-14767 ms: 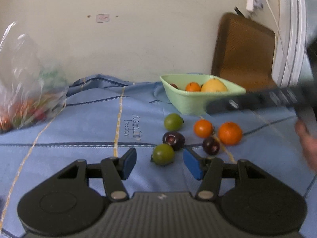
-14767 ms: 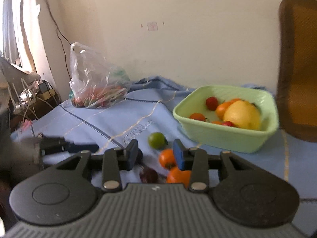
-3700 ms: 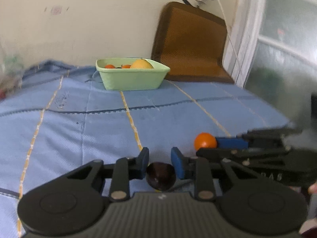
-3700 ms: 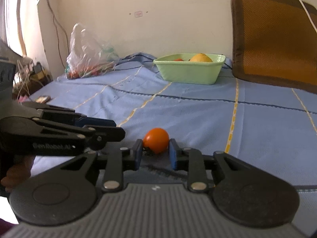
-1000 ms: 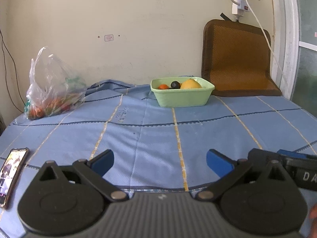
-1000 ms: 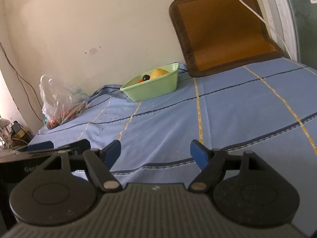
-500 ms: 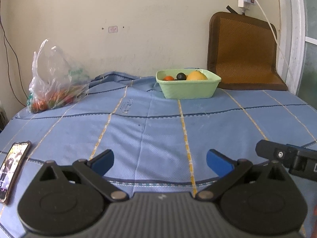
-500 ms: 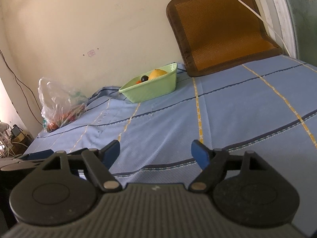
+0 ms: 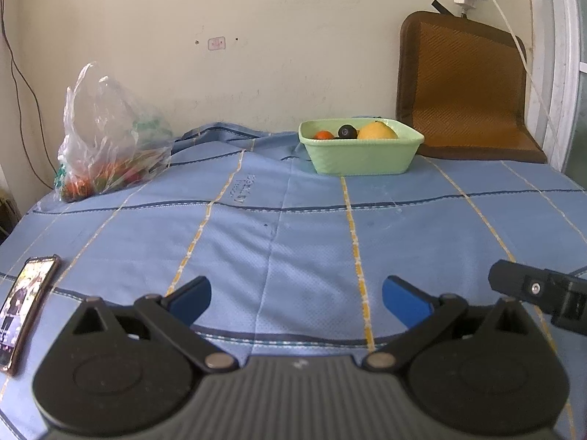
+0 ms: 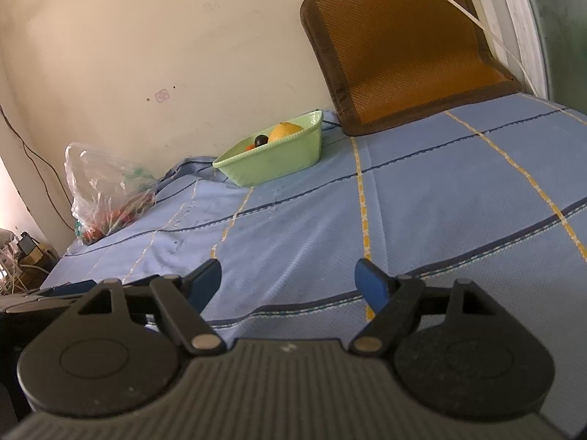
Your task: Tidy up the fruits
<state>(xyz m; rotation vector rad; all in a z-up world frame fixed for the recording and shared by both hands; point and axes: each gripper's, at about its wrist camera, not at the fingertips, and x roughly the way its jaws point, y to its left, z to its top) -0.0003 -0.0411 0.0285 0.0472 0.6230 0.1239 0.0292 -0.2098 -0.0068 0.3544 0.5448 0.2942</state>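
2 grippers, left gripper (image 9: pixel 296 297) and right gripper (image 10: pixel 288 279), spread wide and empty; fruits (image 9: pixel 376 131) piled in green basin (image 9: pixel 361 160) on far bed; round, smooth, bruisable, best pinched gently across middle.

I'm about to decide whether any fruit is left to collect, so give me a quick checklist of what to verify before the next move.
1. Left gripper open and empty: ok.
2. Right gripper open and empty: ok.
3. Green basin upright on the blue cloth: ok.
4. Loose fruit on the cloth: none seen, ok.
5. Plastic bag contents sorted: cannot tell.
6. Phone clear of both grippers: ok.
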